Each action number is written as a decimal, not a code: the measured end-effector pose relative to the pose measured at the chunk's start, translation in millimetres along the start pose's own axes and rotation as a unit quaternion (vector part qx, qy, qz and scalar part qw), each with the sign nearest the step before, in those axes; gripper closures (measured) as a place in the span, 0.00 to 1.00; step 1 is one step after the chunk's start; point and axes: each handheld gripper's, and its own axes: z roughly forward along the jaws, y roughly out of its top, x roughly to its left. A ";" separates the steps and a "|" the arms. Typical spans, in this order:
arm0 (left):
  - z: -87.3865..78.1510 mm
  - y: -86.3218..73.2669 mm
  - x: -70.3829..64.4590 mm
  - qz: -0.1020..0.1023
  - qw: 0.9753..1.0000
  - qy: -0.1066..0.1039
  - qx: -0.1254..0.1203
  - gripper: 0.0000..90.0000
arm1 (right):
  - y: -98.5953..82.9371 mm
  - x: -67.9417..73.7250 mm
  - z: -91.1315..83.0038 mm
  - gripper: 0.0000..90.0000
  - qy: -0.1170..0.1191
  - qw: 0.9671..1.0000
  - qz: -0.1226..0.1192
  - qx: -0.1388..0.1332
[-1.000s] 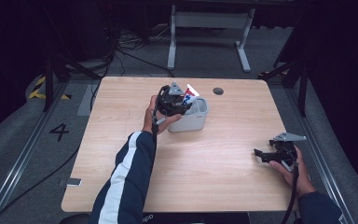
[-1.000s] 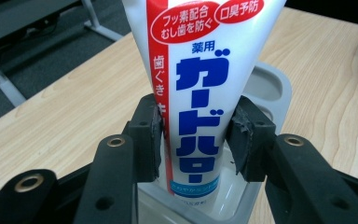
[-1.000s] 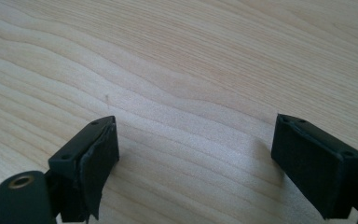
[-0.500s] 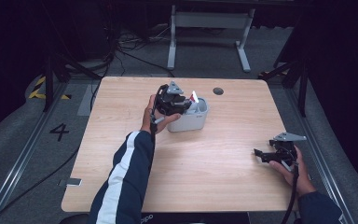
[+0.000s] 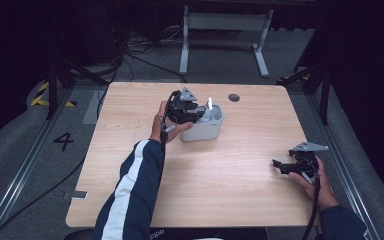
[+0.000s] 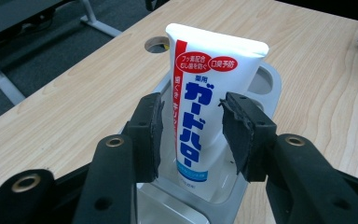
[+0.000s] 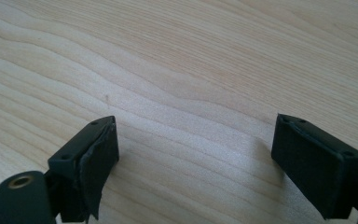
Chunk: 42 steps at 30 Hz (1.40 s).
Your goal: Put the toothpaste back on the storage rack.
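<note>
White toothpaste tube (image 6: pixel 209 100), printed with blue Japanese lettering, a red side stripe and red oval labels, stands upright, flat crimped end uppermost, in the large compartment of a pale grey plastic holder (image 6: pixel 269 80). The holder sits toward the far side of the light wooden table (image 5: pixel 220 185), near a round cable hole (image 5: pixel 234 97). The left gripper (image 6: pixel 193 137) flanks the tube, jaws spread with a gap either side, not touching it. The right gripper (image 7: pixel 196 158), well apart from the holder at the table's near right edge, hangs over bare wood, jaws wide apart.
</note>
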 end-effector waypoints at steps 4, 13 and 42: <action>-2.1 -0.3 -0.3 0.002 1.000 0.003 0.001 0.64 | 0.0 0.0 0.0 0.17 0.000 1.000 0.000 0.000; -10.7 -0.6 -0.6 0.012 1.000 0.010 0.001 0.62 | 0.0 0.0 0.0 0.17 0.000 1.000 0.000 0.000; -56.0 -15.5 -12.6 0.082 0.996 0.026 0.024 0.52 | -0.1 0.1 0.0 0.17 0.000 1.000 0.000 0.000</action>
